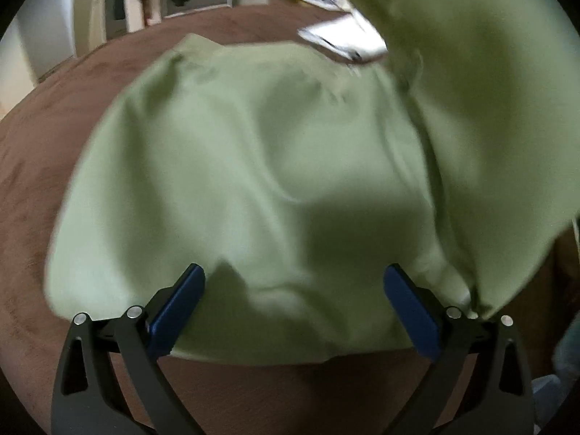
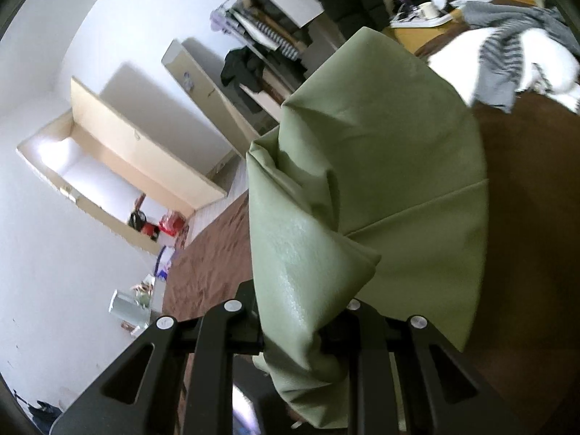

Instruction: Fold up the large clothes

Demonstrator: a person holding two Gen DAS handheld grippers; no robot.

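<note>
A large light green garment (image 1: 253, 181) lies spread on a brown carpet (image 1: 43, 188). My left gripper (image 1: 293, 290) is open above its near edge, blue pads (image 1: 177, 311) wide apart, holding nothing. On the right, part of the garment is lifted up in a big fold (image 1: 471, 90). In the right wrist view my right gripper (image 2: 301, 330) is shut on the green garment (image 2: 380, 181), which bunches between its jaws and hangs over them, hiding the fingertips.
White and grey clothes (image 1: 344, 40) lie beyond the garment; they also show in the right wrist view (image 2: 507, 61). Open wardrobes with dark clothes (image 2: 253, 61) and a low cream shelf (image 2: 108, 166) stand along the white wall. Brown carpet (image 2: 525, 235) surrounds the garment.
</note>
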